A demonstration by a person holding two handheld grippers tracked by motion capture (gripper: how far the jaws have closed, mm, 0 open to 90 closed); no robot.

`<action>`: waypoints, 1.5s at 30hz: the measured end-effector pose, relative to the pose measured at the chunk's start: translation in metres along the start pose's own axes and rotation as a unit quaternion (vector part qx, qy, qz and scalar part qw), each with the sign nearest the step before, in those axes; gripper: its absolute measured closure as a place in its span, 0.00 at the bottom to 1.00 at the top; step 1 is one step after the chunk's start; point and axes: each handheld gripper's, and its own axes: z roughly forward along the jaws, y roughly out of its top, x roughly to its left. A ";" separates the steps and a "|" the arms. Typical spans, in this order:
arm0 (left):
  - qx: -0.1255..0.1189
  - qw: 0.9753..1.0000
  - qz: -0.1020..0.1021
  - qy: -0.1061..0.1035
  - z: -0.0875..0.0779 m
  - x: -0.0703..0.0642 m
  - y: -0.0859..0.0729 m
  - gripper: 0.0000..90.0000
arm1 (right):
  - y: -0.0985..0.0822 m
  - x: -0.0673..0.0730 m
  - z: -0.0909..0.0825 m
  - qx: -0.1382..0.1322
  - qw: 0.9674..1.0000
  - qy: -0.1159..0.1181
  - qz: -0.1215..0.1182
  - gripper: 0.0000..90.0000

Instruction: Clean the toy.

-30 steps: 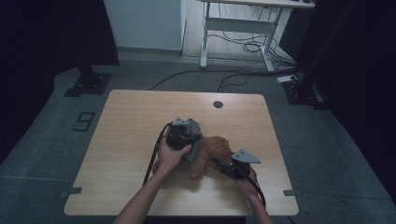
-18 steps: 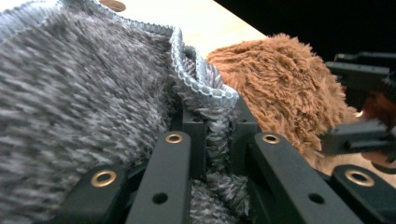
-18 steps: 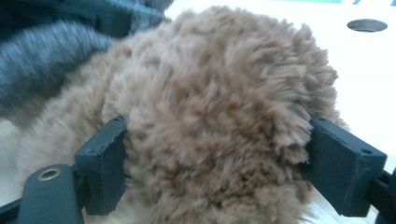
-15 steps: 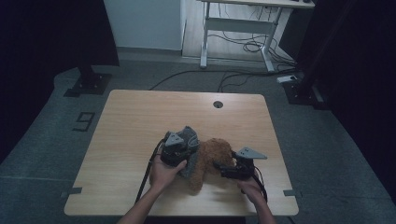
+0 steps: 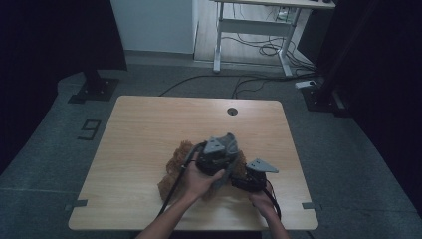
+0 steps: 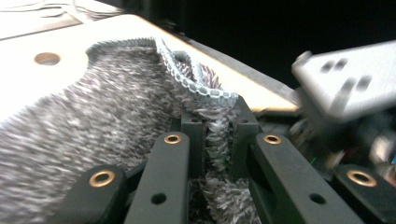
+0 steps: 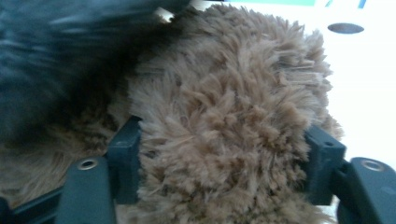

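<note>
- Grey towel lies bunched over the brown plush cloth near the table's front edge.
- Left gripper is clamped on the grey towel's hemmed fold.
- Right gripper, its jaws just closing, squeezes the brown plush cloth.

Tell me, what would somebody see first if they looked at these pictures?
First, the fluffy brown cloth bunched up at the near middle of the wooden table. The left gripper pinches a fold of its grey side with its edging, and the right gripper has a thick brown tuft between its fingers.
</note>
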 end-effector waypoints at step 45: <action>0.016 0.985 -0.122 0.123 -0.102 0.100 -0.111 0.89 | -0.014 -0.008 -0.009 0.023 0.999 0.015 0.026 0.50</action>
